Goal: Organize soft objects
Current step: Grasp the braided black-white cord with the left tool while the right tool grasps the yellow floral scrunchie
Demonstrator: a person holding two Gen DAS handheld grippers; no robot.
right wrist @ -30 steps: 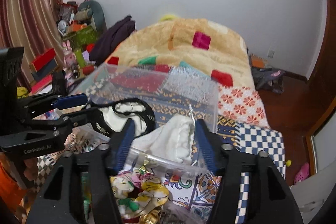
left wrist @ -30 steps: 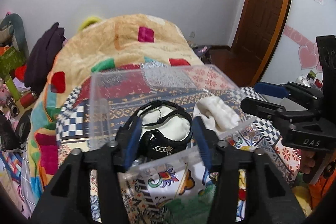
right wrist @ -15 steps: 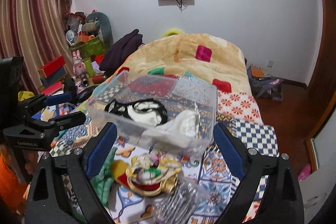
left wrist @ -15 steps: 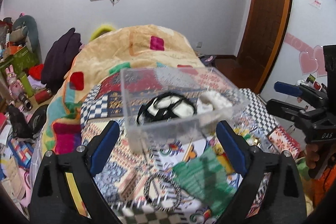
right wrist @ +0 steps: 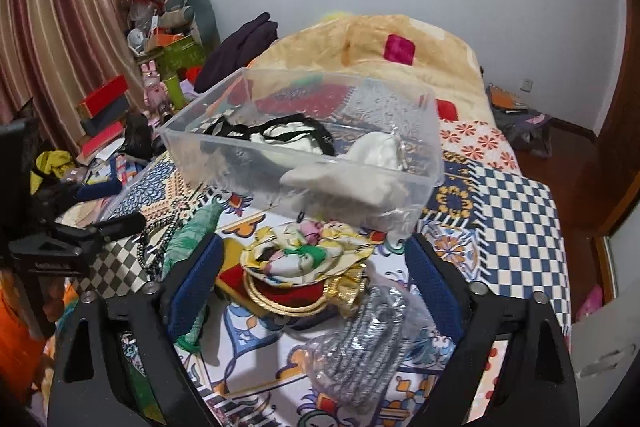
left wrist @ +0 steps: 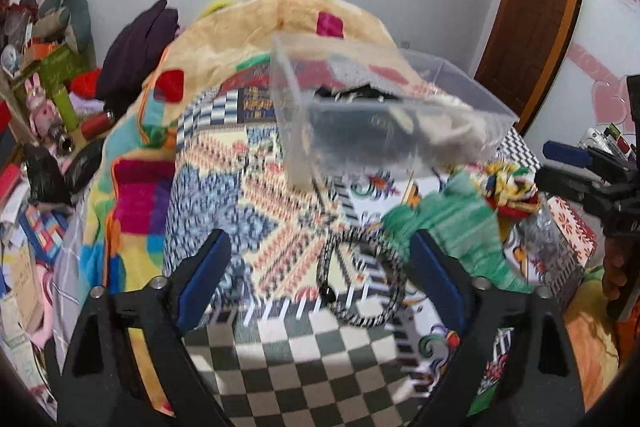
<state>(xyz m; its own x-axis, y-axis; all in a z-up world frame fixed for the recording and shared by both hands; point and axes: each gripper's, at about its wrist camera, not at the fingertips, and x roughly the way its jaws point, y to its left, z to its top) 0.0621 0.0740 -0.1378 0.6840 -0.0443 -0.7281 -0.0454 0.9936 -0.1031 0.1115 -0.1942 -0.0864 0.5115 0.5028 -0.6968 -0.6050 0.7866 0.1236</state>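
Clear plastic bin [right wrist: 304, 151]: on the patterned bedspread [right wrist: 516, 223], holding a black-and-white garment [right wrist: 292, 135] and a white cloth [right wrist: 376, 163].
Floral scarf [right wrist: 304, 255]: bunched just in front of the bin, beside a green cloth [left wrist: 452, 227].
Black-and-white cord loop [left wrist: 360, 283]: in front of the bin, left of the green cloth.
Silver mesh bundle [right wrist: 368, 339]: nearer than the scarf.
Left gripper [left wrist: 320, 283]: fingers wide apart, empty, above the cord loop.
Right gripper [right wrist: 312, 287]: fingers wide apart, empty, over the scarf.
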